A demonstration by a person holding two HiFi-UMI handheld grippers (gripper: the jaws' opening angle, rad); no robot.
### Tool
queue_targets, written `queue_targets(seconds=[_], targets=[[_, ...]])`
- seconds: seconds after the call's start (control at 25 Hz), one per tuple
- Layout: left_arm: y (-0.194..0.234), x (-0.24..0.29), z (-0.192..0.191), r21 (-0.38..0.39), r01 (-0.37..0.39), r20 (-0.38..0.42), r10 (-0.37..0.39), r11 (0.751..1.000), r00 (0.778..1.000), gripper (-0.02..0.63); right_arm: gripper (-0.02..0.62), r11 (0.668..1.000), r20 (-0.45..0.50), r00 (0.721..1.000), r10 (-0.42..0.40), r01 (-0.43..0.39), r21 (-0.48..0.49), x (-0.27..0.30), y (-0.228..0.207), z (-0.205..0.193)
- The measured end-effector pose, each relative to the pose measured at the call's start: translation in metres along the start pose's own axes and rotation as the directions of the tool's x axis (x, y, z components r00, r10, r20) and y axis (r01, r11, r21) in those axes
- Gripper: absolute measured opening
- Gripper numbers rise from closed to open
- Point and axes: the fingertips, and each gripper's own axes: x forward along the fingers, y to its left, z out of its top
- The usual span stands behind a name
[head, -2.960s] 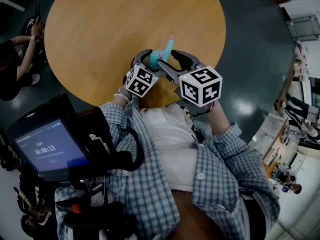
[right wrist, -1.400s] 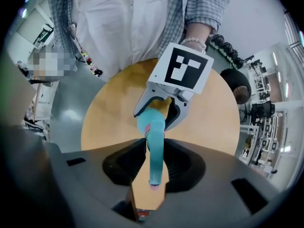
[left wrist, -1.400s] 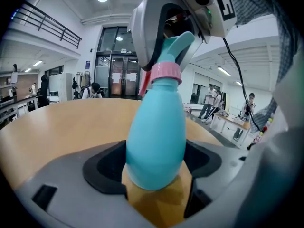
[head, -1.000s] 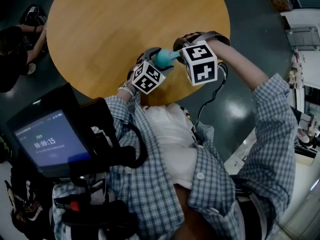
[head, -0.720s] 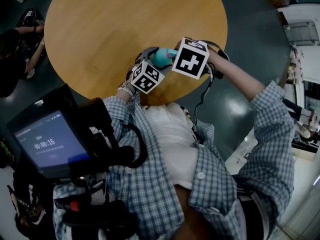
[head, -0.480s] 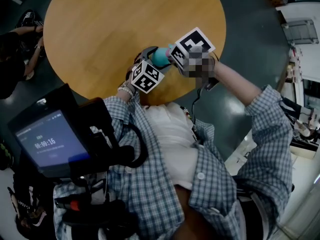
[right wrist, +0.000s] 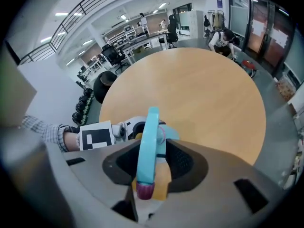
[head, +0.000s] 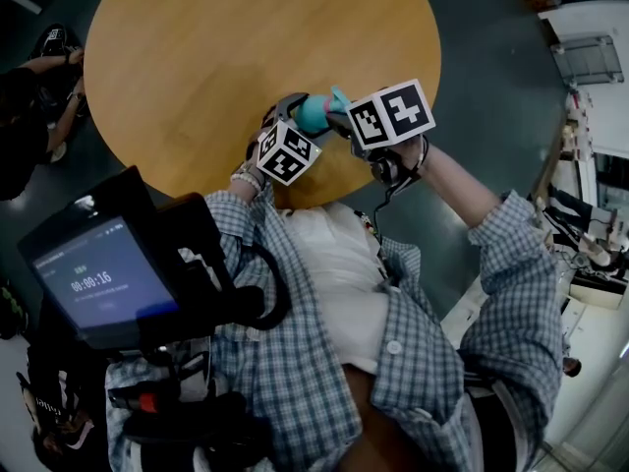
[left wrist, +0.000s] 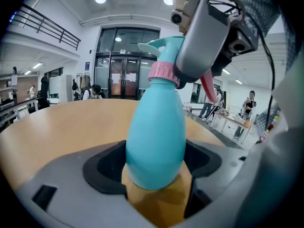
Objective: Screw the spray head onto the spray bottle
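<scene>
Desk (head: 197, 67) of round pale wood below, broadest thing in view, bare across its far side. Over its near edge, teal spray bottle (left wrist: 154, 141) upright, clamped low on its belly by left gripper (left wrist: 154, 179), pads pressed to both flanks; whether resting on wood or held just clear, hard to tell. Above that, right gripper (right wrist: 149, 167) pointing steeply down from overhead, closed to middling width round spray head (right wrist: 148, 137), one pad to either side. Smaller again: pink collar (left wrist: 164, 72) seated at bottle neck, no gap showing, thread depth hidden. Smallest: pink end piece (right wrist: 144, 190) of head poking toward camera between right pads, nozzle or trigger not certain. Judged as mid-screwing, head already started on threads and probably part tightened; number of turns left impossible to say. Next, most likely: hold bottle firm with left, loosen right, swing wrist back, regrip head, twist again in tightening direction up to firm stop at collar. Calls for keeping head straight over neck to avoid cross-threading, plus enough squeeze below to prevent bottle spinning along.
</scene>
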Motion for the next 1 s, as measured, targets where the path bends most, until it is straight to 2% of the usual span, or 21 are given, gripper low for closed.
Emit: queue_targets(seconds=[0.2,0.28,0.36,0.4,0.44,0.48,0.52,0.56,0.64,0.72,0.84,0.88,0.92,0.96,1.0], targets=[[0.001,-0.001,0.0,-0.002,-0.001,0.001,0.001,1.0,1.0,0.38,0.155,0.996,0.058,0.995,0.085,-0.084,-0.019,-0.014,0.009,0.007],[0.0,0.0,0.001,-0.001,0.001,0.002,-0.001,1.0,1.0,0.38,0.158,0.993,0.11,0.988,0.108,-0.101,-0.063,-0.032,0.009,0.015],[-0.001,0.0,0.0,0.003,0.005,0.002,-0.005,1.0,1.0,0.38,0.158,0.984,0.205,0.97,0.128,-0.098,-0.15,-0.058,0.007,0.031],[-0.001,-0.001,-0.001,0.006,0.008,0.001,-0.008,1.0,1.0,0.38,0.158,0.97,0.261,0.957,0.13,-0.068,-0.234,-0.071,0.005,0.042],[-0.001,-0.002,-0.001,0.009,0.01,0.001,-0.01,1.0,1.0,0.38,0.158,0.937,0.312,0.942,0.122,-0.006,-0.35,-0.082,0.003,0.053],[-0.002,-0.002,-0.002,0.013,0.012,0.0,-0.012,1.0,1.0,0.38,0.156,0.871,0.353,0.929,0.109,0.082,-0.485,-0.09,0.001,0.063],[-0.002,-0.002,-0.002,0.016,0.013,0.0,-0.013,1.0,1.0,0.38,0.157,0.764,0.376,0.921,0.098,0.173,-0.622,-0.095,-0.001,0.07],[-0.002,-0.003,-0.002,0.017,0.014,0.0,-0.014,1.0,1.0,0.38,0.158,0.622,0.38,0.92,0.097,0.242,-0.745,-0.097,0.0,0.073],[-0.002,-0.003,-0.002,0.017,0.017,-0.001,-0.017,1.0,1.0,0.38,0.157,0.297,0.327,0.938,0.113,0.282,-0.912,-0.095,0.009,0.069],[-0.001,-0.003,-0.002,0.018,0.017,0.0,-0.017,1.0,1.0,0.38,0.158,-0.003,0.226,0.969,0.095,0.228,-0.974,-0.087,0.017,0.057],[0.0,-0.002,-0.003,0.022,0.019,0.002,-0.019,1.0,1.0,0.38,0.163,-0.39,0.086,0.996,-0.016,0.073,-0.918,-0.069,0.014,0.038],[0.0,-0.002,-0.003,0.023,0.02,0.002,-0.02,1.0,1.0,0.38,0.164,-0.505,0.051,0.997,-0.056,0.016,-0.863,-0.062,0.011,0.032],[0.0,-0.003,-0.004,0.023,0.02,0.001,-0.021,1.0,1.0,0.38,0.164,-0.601,0.022,0.996,-0.084,-0.033,-0.798,-0.055,0.011,0.027],[0.0,-0.003,-0.004,0.022,0.02,0.001,-0.02,1.0,1.0,0.38,0.164,-0.672,-0.005,0.995,-0.098,-0.07,-0.738,-0.049,0.014,0.022],[0.0,-0.002,-0.004,0.021,0.02,0.001,-0.02,1.0,1.0,0.38,0.163,-0.722,-0.029,0.994,-0.101,-0.094,-0.685,-0.043,0.017,0.019]])
